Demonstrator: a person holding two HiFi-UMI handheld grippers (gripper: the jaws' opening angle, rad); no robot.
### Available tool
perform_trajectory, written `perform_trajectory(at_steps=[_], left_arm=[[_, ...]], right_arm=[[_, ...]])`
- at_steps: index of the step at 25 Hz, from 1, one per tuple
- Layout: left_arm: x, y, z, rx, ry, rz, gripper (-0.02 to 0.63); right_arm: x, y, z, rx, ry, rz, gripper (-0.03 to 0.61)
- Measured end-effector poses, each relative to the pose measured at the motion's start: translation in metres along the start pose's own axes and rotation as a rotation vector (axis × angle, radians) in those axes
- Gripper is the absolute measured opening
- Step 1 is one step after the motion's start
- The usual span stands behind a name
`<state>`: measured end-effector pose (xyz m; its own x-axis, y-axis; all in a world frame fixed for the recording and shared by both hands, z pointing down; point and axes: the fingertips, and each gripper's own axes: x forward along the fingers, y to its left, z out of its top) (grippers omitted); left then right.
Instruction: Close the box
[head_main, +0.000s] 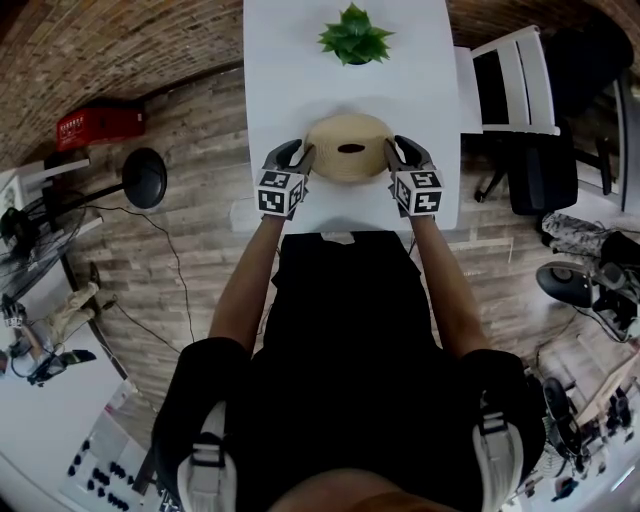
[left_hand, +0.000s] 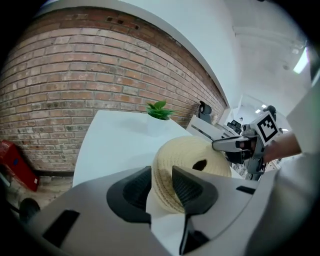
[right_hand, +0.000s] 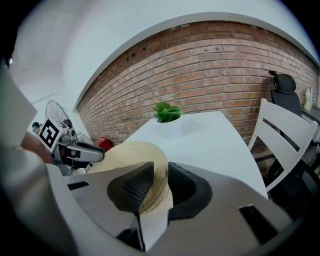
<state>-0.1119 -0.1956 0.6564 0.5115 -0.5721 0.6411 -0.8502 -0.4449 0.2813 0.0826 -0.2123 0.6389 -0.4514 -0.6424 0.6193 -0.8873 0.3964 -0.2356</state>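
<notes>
A round woven straw box (head_main: 350, 135) with a dark oval hole in its top sits at the near end of the white table (head_main: 290, 60). My left gripper (head_main: 305, 155) holds its left rim and my right gripper (head_main: 390, 152) holds its right rim. In the left gripper view the woven rim (left_hand: 192, 155) fills the gap between the left gripper's (left_hand: 161, 182) pads, and the right gripper (left_hand: 235, 145) shows across the top. In the right gripper view the rim (right_hand: 135, 152) is pinched between the right gripper's (right_hand: 160, 182) pads, with the left gripper (right_hand: 90, 152) opposite. Whether top and base are separate parts I cannot tell.
A small green plant (head_main: 354, 37) in a white pot stands at the far end of the table. A white chair (head_main: 515, 80) is at the table's right side. A red case (head_main: 100, 125) and a black round stand (head_main: 145, 177) are on the wooden floor to the left.
</notes>
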Motion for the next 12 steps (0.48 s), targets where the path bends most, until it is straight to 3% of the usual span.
perform_trajectory(at_steps=[4, 12], left_arm=[[-0.006, 0.01, 0.01, -0.025, -0.038, 0.028, 0.136], [-0.003, 0.016, 0.008, 0.033, -0.019, 0.039, 0.129]], right_arm=[[-0.008, -0.008, 0.01, 0.031, -0.041, -0.002, 0.061], [-0.005, -0.01, 0.005, -0.096, 0.0, -0.021, 0.038]])
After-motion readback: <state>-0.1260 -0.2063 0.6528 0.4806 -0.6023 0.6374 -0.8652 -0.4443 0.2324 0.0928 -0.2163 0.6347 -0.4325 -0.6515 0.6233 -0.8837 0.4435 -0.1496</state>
